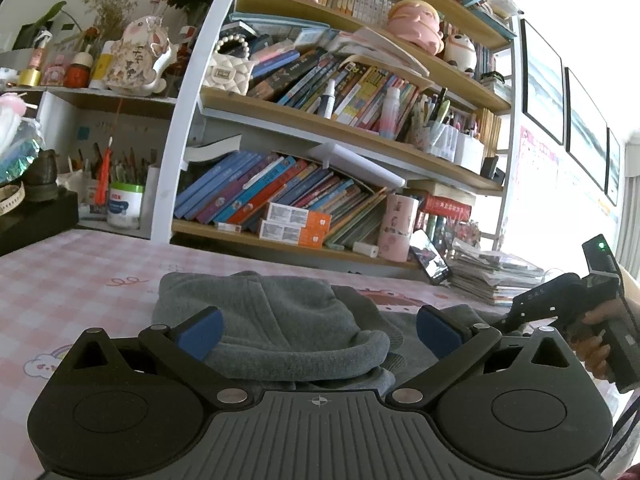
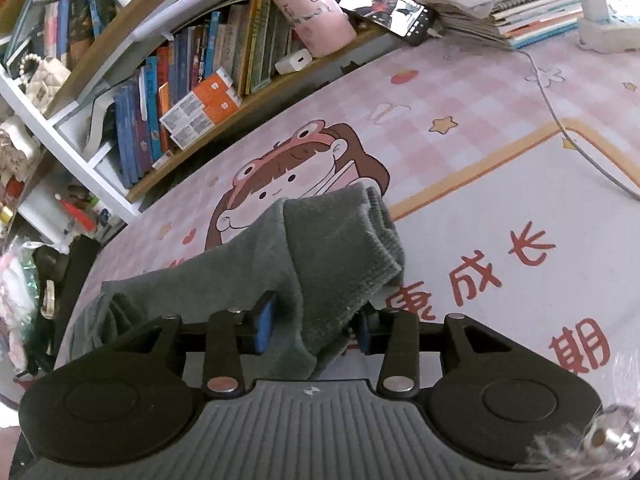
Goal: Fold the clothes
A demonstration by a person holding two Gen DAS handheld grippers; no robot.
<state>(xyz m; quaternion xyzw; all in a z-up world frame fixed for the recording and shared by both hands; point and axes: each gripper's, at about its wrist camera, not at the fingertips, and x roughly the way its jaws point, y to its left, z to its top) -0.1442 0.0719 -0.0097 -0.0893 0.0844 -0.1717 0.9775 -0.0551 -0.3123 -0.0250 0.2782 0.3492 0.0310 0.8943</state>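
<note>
A grey knitted garment [image 1: 272, 312] lies bunched on the pink checked table cover [image 1: 60, 280], with a rolled hem towards me. My left gripper [image 1: 320, 332] stands wide open just above it, a blue pad on each side and nothing pinched. In the right wrist view a grey sleeve with a ribbed cuff [image 2: 340, 248] runs from the table into my right gripper [image 2: 316, 328]. Its jaws are narrow, with the thick fold of sleeve lying between the pads and a thin gap showing at the right pad. A hand holds the right gripper body [image 1: 560, 296] at the far right.
A crowded bookshelf [image 1: 320, 128] lines the table's back edge. A phone [image 2: 388, 8] leans by a pink cup [image 2: 312, 8], beside a stack of magazines [image 2: 520, 12]. A grey cable [image 2: 560, 120] crosses the printed mat [image 2: 500, 208] on the right.
</note>
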